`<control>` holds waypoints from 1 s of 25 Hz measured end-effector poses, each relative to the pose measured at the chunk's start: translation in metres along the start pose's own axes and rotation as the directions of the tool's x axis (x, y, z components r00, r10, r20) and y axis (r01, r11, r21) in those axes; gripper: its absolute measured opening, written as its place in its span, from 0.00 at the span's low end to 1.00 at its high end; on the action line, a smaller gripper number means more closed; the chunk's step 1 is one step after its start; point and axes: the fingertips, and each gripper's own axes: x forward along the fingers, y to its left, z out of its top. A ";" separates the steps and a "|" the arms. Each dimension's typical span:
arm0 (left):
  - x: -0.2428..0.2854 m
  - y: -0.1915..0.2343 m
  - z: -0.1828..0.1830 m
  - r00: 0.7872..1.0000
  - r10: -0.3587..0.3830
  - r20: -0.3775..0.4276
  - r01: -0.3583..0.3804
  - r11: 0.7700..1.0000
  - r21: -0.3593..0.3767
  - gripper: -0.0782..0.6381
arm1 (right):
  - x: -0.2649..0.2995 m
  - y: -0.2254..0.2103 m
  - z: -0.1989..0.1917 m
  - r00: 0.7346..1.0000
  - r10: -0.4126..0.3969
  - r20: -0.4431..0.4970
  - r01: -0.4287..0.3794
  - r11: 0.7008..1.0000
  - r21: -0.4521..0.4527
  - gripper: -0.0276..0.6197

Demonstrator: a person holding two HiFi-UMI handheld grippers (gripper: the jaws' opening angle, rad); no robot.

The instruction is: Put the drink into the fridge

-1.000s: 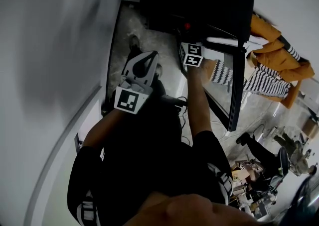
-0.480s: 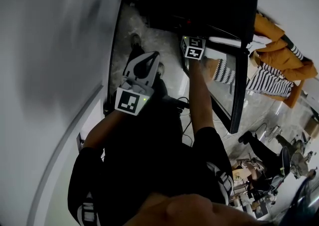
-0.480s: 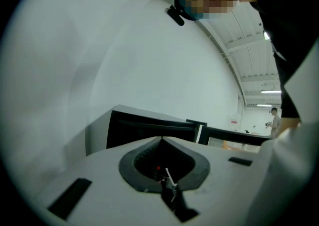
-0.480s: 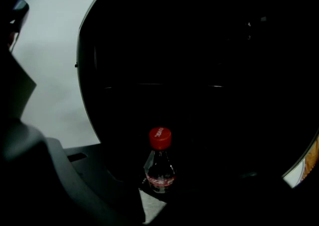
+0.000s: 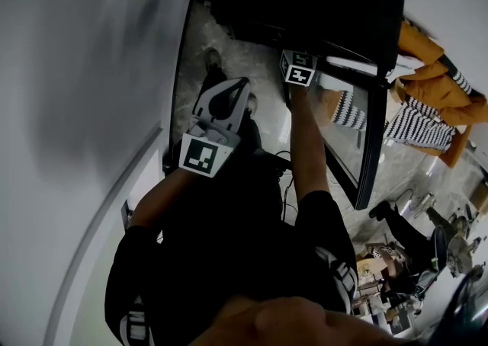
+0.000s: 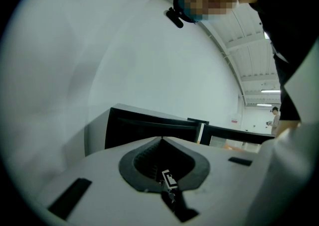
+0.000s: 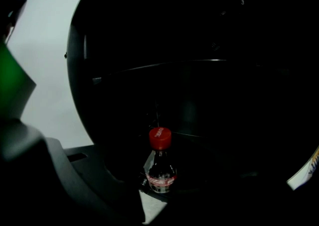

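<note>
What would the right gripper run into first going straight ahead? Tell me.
Probably the dark inside of the fridge: the right gripper, holding the bottle, points into it; depth is unclear.

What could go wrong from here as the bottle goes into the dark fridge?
1. The fridge is very dark inside, so the bottle in the right tongs might knock the shelf or be set down on an edge and tip.
2. The open door hangs close beside the person's right arm; a bump could jog the grip.
</note>
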 end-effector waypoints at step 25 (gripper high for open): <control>0.009 0.010 -0.015 1.000 0.008 -0.018 -0.008 1.000 -0.012 0.12 | 0.043 -0.012 -0.022 1.000 -0.020 -0.008 0.020 0.997 0.072 0.23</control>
